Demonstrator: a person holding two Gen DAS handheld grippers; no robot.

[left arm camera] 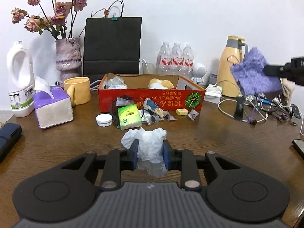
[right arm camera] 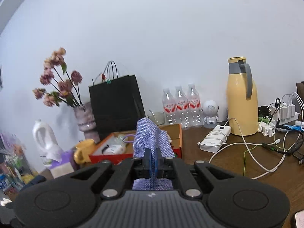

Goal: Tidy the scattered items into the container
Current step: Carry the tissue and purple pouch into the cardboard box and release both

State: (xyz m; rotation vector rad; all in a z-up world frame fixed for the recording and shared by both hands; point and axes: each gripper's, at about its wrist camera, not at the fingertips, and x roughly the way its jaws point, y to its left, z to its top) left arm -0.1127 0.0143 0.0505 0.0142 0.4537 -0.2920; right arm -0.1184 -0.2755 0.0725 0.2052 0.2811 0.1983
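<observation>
My left gripper (left arm camera: 150,148) is shut on a crumpled white tissue (left arm camera: 148,142), held above the wooden table in front of the red cardboard box (left arm camera: 152,99). The box holds a plush toy (left arm camera: 160,83) and clear packets. Before it lie a green packet (left arm camera: 129,116), a white lid (left arm camera: 104,120), a yellow block (left arm camera: 182,112) and several small wrappers. My right gripper (right arm camera: 152,155) is shut on a purple mesh pouch (right arm camera: 150,138), lifted off the table to the right of the box. In the left wrist view the pouch (left arm camera: 254,72) hangs before the yellow jug.
Along the wall stand a vase of dried roses (left arm camera: 67,57), a black paper bag (left arm camera: 113,45), water bottles (left arm camera: 176,57), a yellow thermos jug (right arm camera: 241,98) and a white jug (left arm camera: 20,77). A tissue box (left arm camera: 52,108), a yellow mug (left arm camera: 77,90), a power bank (right arm camera: 215,137) and tangled cables (left arm camera: 266,106) crowd the table.
</observation>
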